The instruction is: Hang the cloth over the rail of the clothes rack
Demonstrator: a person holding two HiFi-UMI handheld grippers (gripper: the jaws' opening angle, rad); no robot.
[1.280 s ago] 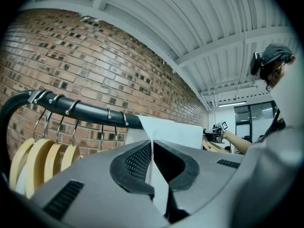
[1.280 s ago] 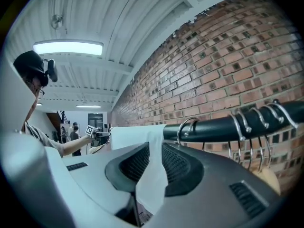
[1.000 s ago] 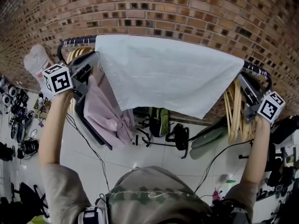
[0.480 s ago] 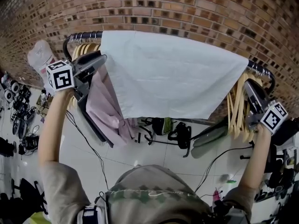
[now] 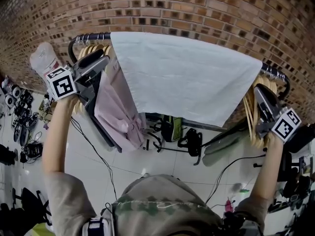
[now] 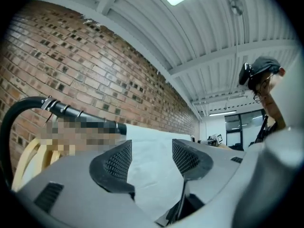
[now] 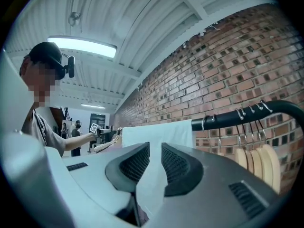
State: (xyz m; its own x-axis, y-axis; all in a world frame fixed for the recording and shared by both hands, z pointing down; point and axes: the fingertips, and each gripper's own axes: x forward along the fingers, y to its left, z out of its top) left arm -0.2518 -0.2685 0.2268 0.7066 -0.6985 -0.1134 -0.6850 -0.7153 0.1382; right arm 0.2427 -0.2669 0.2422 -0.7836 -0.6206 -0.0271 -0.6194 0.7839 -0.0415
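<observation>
The white cloth (image 5: 182,77) lies draped over the black rail (image 5: 88,36) of the clothes rack, in front of the brick wall. My left gripper (image 5: 101,58) is at the cloth's left edge. Its jaws have just been opening, and in the left gripper view it (image 6: 152,159) is open, with the cloth (image 6: 142,137) visible through the gap and the pads off it. My right gripper (image 5: 257,93) is at the cloth's right end, below the rail (image 7: 237,115). There it (image 7: 155,163) is shut on a strip of the cloth (image 7: 156,127).
A pink garment (image 5: 115,107) and a dark one hang under the rail's left end. Wooden hangers (image 5: 251,114) hang at the right end, close to my right gripper. Bags (image 5: 170,127) and cables lie on the tiled floor below. The brick wall (image 5: 197,9) stands right behind the rack.
The left jaws have gone from shut on the cloth's left corner to open and have let it go. The right gripper still holds the right end and has shifted slightly.
</observation>
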